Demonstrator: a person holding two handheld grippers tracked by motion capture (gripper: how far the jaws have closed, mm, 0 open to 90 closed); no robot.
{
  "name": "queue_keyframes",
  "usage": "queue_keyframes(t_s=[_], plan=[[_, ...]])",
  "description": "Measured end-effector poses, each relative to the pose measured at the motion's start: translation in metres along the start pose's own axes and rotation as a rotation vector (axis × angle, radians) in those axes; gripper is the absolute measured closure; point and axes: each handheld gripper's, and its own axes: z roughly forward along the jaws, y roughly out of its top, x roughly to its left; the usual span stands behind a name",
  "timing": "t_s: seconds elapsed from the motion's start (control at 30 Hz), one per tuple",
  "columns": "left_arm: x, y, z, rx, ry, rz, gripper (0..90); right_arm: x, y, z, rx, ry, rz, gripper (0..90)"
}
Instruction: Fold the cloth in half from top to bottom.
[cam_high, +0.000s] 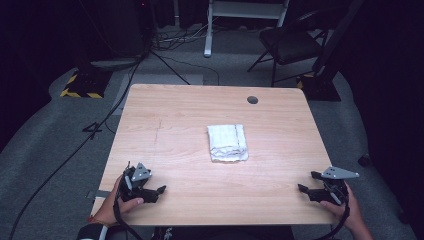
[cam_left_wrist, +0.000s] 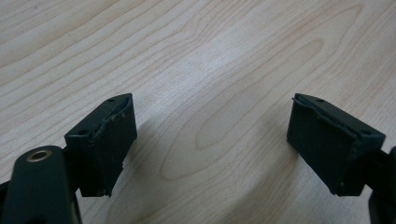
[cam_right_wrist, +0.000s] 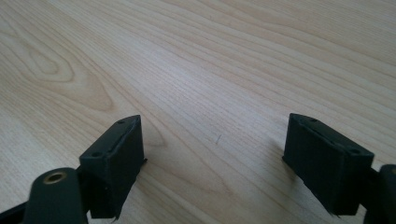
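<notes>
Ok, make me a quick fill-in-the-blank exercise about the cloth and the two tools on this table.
1. The folded cloth is coloured ____.
2. The left tool has its jaws ____.
3. The right tool holds ____ between its jaws.
4. The cloth lies on a ____ table.

Missing words: white; open; nothing; wooden

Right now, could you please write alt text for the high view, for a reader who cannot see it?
A folded white cloth lies near the middle of a light wooden table. At the near edge, a person's hands hold the left gripper and the right gripper, jaws open, both well apart from the cloth. A dark folding chair stands on the grey floor beyond.
</notes>
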Motion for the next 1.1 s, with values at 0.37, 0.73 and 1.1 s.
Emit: queue_keyframes(t_s=[0.37, 0.73, 1.1], plan=[[0.0001, 0.0003, 0.0005, 0.000, -0.002, -0.005, 15.6, -0.0007, -0.0002, -0.0001, -0.001, -0.011, 0.010, 20.2], [0.0001, 0.0005, 0.0008, -0.003, -0.002, -0.001, 15.6, -0.0007, -0.0002, -0.0002, 0.000, -0.011, 0.010, 20.2], [0.0002, 0.0005, 0.0007, -0.002, -0.002, -0.001, 15.6, -0.0008, -0.0001, -0.0001, 0.000, -0.010, 0.007, 20.1]])
